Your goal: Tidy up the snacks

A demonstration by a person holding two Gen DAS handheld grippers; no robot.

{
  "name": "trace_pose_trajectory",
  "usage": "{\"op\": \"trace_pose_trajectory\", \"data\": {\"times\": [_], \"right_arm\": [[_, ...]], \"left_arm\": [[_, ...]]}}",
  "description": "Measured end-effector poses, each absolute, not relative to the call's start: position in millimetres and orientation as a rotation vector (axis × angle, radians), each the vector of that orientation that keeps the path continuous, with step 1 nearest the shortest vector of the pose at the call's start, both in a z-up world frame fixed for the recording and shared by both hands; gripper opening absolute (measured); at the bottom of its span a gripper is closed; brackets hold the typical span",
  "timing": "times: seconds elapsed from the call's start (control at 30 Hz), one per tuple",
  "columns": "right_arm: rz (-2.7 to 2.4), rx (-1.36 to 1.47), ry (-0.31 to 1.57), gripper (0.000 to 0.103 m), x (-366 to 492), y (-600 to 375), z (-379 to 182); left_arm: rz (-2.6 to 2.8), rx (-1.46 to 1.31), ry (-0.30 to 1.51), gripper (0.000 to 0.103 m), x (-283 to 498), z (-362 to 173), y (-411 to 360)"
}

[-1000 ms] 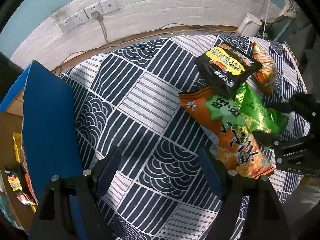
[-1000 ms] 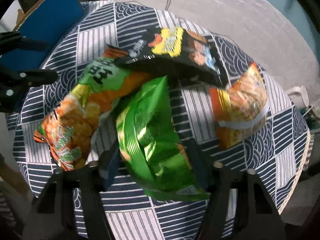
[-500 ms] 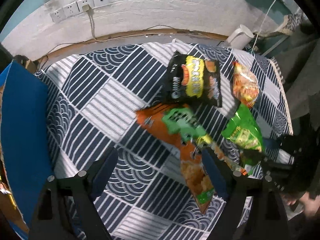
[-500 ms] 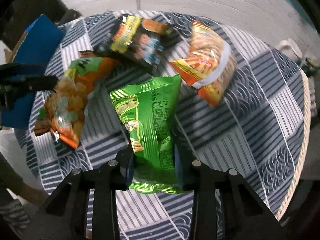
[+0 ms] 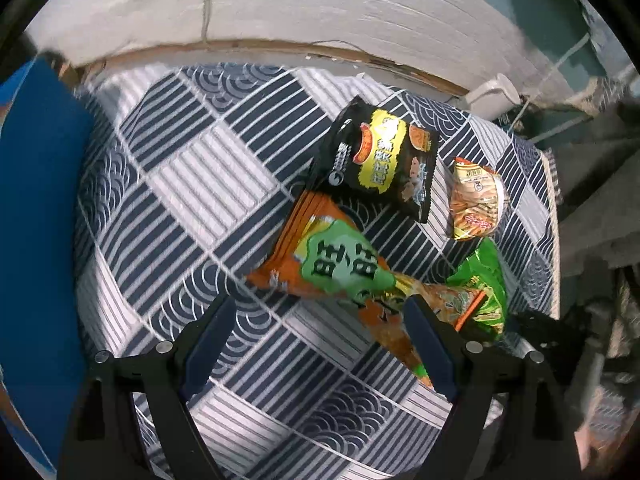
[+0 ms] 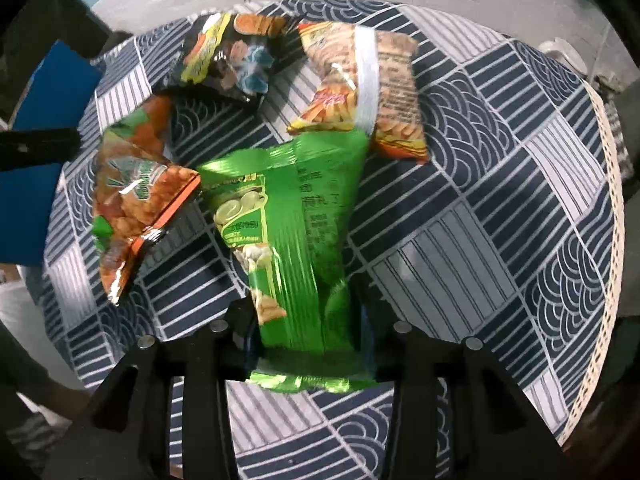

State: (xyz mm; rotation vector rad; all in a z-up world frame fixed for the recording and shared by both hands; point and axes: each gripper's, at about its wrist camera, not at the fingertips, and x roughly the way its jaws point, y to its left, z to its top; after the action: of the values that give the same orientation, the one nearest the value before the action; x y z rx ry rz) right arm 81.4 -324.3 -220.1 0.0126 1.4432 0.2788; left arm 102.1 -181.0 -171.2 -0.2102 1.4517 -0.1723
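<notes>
Several snack bags lie on the patterned tablecloth (image 5: 208, 184). My right gripper (image 6: 304, 320) has the green snack bag (image 6: 296, 208) between its fingers, which press on the bag's lower end; its jaws are opening slightly. The same green bag (image 5: 484, 288) shows at the right of the left wrist view. My left gripper (image 5: 320, 304) hangs open over the cloth, holding nothing. The orange-and-green bag (image 5: 340, 268) lies just ahead of it, reaching down beside the right finger. Farther back lie a black-and-yellow bag (image 5: 380, 160) and a small orange bag (image 5: 476, 204).
A blue box (image 5: 36, 220) stands at the table's left side. A white cup (image 5: 492, 96) sits at the far right corner. The wall with sockets runs behind. The table's right edge (image 6: 612, 240) drops off; striped cloth right of the bags is bare.
My right gripper shut on the green bag and drew it out of the pile toward the near edge. Both wrists rolled. The left gripper stayed open.
</notes>
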Motion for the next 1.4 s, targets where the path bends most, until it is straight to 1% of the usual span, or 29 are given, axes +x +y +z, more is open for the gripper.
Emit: {"op": "trace_pose_trajectory", "data": {"times": [0.03, 0.07, 0.17, 0.37, 0.53, 0.6, 0.83, 0.87, 0.93, 0.97, 1.0, 1.03, 1.07, 1.1, 1.2, 1.27, 1.4], "right_arm": [[0.284, -0.002, 1.443, 0.039, 82, -323, -223], [0.287, -0.002, 1.445, 0.034, 82, -323, -225], [0.293, 0.012, 1.443, 0.030, 84, -322, -224], [0.296, 0.017, 1.438, 0.029, 76, -331, -212], [0.283, 0.037, 1.426, 0.029, 65, -340, -202], [0.281, 0.053, 1.429, 0.029, 62, -345, -202], [0.267, 0.059, 1.433, 0.029, 45, -364, -199], [0.264, 0.059, 1.429, 0.029, 44, -366, -198], [0.259, 0.065, 1.423, 0.029, 41, -368, -192], [0.255, 0.066, 1.420, 0.029, 41, -371, -190], [0.250, 0.067, 1.416, 0.029, 40, -374, -188], [0.247, 0.071, 1.413, 0.029, 39, -377, -186], [0.244, 0.074, 1.411, 0.029, 41, -378, -184], [0.240, 0.077, 1.410, 0.029, 43, -378, -183], [0.234, 0.079, 1.401, 0.029, 42, -379, -177], [0.234, 0.080, 1.394, 0.029, 42, -374, -174], [0.237, 0.087, 1.377, 0.029, 44, -371, -165]], "left_arm": [[-0.165, -0.235, 1.462, 0.087, 101, -172, -178], [-0.151, -0.274, 1.474, 0.087, 100, -175, -175], [-0.100, -0.384, 1.494, 0.087, 99, -183, -170], [-0.045, -0.476, 1.487, 0.087, 99, -188, -178], [-0.033, -0.493, 1.483, 0.088, 103, -188, -195], [-0.027, -0.471, 1.493, 0.090, 107, -194, -205], [0.008, -0.433, 1.556, 0.090, 107, -225, -216], [0.003, -0.431, 1.557, 0.089, 105, -227, -216], [-0.015, -0.426, 1.552, 0.080, 102, -230, -214], [-0.037, -0.422, 1.551, 0.073, 100, -230, -212], [-0.060, -0.421, 1.550, 0.064, 100, -230, -212], [-0.089, -0.416, 1.545, 0.060, 99, -230, -211], [-0.108, -0.413, 1.542, 0.052, 98, -230, -212], [-0.124, -0.405, 1.539, 0.041, 97, -229, -212], [-0.154, -0.373, 1.524, 0.034, 95, -223, -209], [-0.165, -0.348, 1.514, 0.032, 92, -220, -206], [-0.171, -0.274, 1.499, 0.031, 85, -214, -197]]}}
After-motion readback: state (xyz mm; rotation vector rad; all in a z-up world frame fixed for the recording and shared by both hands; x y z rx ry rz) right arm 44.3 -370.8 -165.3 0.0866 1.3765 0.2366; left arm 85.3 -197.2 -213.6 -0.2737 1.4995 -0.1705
